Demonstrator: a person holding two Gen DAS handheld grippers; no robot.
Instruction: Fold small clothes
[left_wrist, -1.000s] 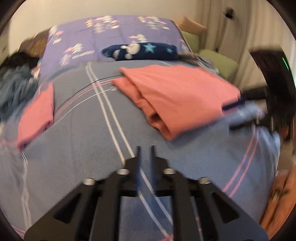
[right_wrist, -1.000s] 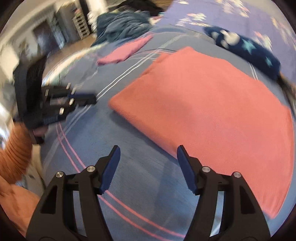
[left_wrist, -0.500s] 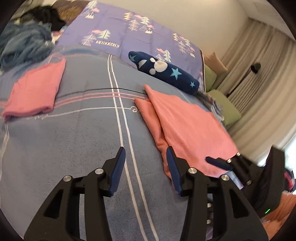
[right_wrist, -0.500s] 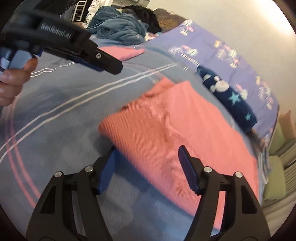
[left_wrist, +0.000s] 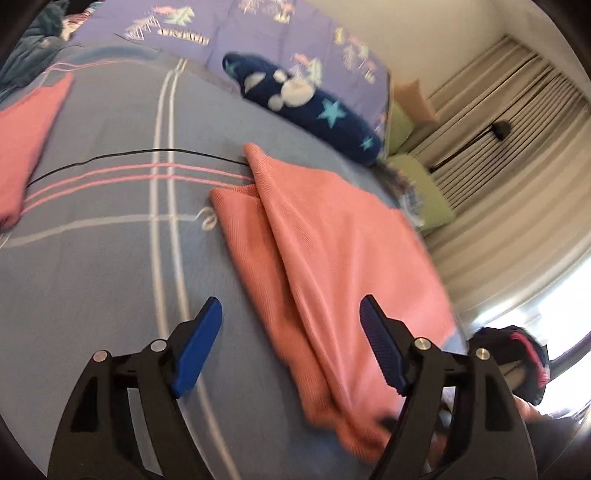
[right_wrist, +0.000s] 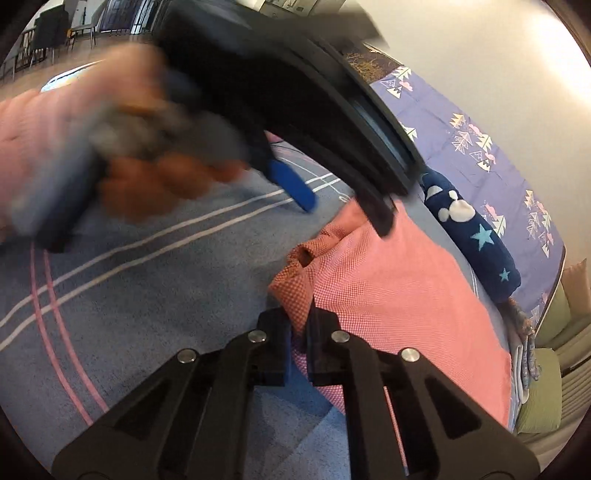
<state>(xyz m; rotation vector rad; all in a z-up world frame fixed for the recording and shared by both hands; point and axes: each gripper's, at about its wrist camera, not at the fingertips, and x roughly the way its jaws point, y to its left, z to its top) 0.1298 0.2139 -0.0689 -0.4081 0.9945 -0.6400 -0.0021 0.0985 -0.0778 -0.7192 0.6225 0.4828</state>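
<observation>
Swung in over the near end of the pink cloth (left_wrist: 332, 266) since a second ago, with the left gripper (left_wrist: 291, 339) no longer nearly shut: jaws opening, blue pads (left_wrist: 199, 350) wide apart, straddling the cloth's near strip without pressing on it. Pointed downward along the cloth's length, toward its far corner. Clamped since half a second ago, where it stood wide: right gripper (right_wrist: 297, 332) closed on the cloth's (right_wrist: 399, 280) near corner, fabric bunched up just ahead of the fingertips. Angled down onto the bed (right_wrist: 147, 295). Lying flat on the grey-blue striped cover (left_wrist: 110, 240), half-folded, one layer lapped over another along a diagonal crease. Crossing the top of the right view, blurred: left gripper's body and blue pad (right_wrist: 295, 184), gripped by a hand (right_wrist: 147, 184) in a pink sleeve (right_wrist: 40, 140), blocking much of the bed beyond. Beyond the cloth, a navy star-print plush (left_wrist: 306, 107) against a purple patterned sheet (left_wrist: 280, 37). At far left, a second pink piece (left_wrist: 26, 140), well apart. Thin black cord (left_wrist: 147, 153) running across the cover between them.
</observation>
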